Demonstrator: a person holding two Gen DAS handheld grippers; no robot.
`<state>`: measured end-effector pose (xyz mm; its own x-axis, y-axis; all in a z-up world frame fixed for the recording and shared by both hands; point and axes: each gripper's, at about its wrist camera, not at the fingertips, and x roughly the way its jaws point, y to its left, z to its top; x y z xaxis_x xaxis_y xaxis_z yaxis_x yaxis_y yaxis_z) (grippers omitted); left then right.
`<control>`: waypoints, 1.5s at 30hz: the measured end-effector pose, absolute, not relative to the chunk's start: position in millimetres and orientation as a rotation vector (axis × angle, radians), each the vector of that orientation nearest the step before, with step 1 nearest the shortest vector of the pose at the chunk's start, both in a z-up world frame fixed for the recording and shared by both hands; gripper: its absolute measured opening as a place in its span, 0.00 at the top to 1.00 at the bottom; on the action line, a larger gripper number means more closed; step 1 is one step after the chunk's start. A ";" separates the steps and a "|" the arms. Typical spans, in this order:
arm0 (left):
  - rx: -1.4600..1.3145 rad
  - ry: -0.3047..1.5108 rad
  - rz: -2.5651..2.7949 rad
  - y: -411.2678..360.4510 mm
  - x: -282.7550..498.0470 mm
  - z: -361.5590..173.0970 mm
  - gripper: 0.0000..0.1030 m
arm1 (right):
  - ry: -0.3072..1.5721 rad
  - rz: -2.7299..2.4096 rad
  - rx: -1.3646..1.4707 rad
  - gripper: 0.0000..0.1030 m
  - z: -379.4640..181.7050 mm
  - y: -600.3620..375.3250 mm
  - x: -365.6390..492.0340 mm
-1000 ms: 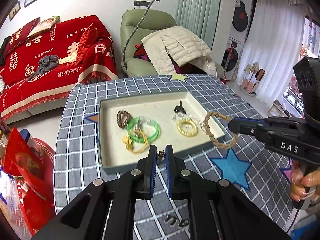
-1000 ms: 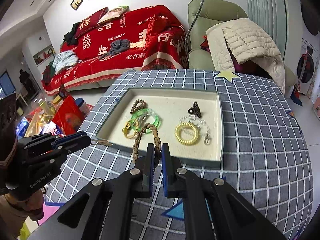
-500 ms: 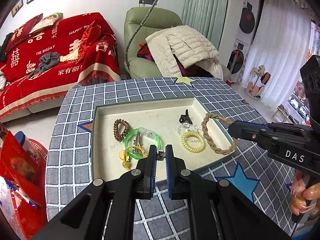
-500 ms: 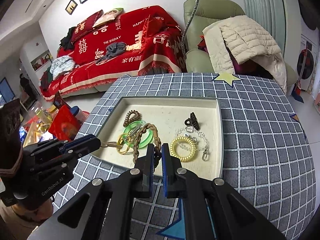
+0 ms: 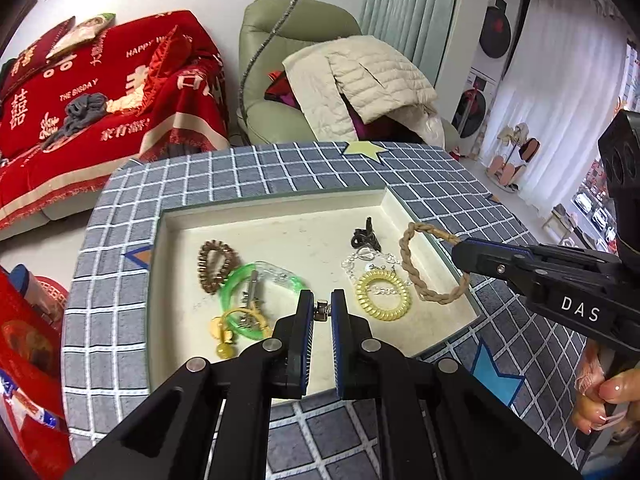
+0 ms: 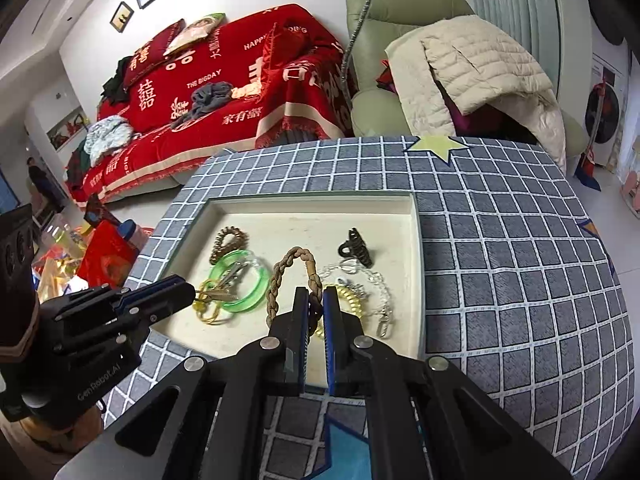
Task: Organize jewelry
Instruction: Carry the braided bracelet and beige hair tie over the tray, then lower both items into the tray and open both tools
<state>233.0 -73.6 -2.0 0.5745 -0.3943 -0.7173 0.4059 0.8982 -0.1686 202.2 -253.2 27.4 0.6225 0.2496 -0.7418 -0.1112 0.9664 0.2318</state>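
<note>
You hold the braided bracelet (image 6: 294, 276) pinched in the right gripper (image 6: 315, 306) and a small metal clasp (image 5: 321, 313) nipped in the left gripper (image 5: 321, 307), both poised over the tray (image 5: 276, 204) for drop-off

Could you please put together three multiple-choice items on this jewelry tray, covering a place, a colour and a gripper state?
1. Where does the black claw clip lie?
A. In the tray, near its far right corner
B. On the checked cloth, outside the tray
C. Between the left gripper's fingers

2. What colour is the translucent bangle?
A. Red
B. Green
C. Blue

3. What is the right gripper doing?
A. Standing open with nothing in it
B. Shut on the braided tan loop
C. Shut on the yellow coil hair tie

Answers: 1 A, the clip rests on the tray floor by the far right corner. 2 B, the bangle is clear green. 3 B, the loop's strand is pinched between the fingers.
</note>
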 end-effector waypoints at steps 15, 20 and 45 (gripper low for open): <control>0.073 0.909 -0.417 -97.5 273.1 -36.8 0.71 | 0.934 0.177 0.231 0.93 -10.0 -266.3 235.0; 0.086 0.886 -0.411 -98.5 276.8 -36.7 0.71 | 0.954 0.162 0.237 0.93 -23.7 -267.4 247.2; 0.067 0.912 -0.242 -73.9 304.3 -46.0 0.70 | 1.012 0.157 0.249 0.55 -53.3 -264.3 256.8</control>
<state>304.3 -73.9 -46.0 0.5874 -0.1795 -0.7891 0.2359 0.9707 -0.0453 256.8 -264.3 -53.3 0.5226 0.2443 -0.8168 -0.0153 0.9606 0.2775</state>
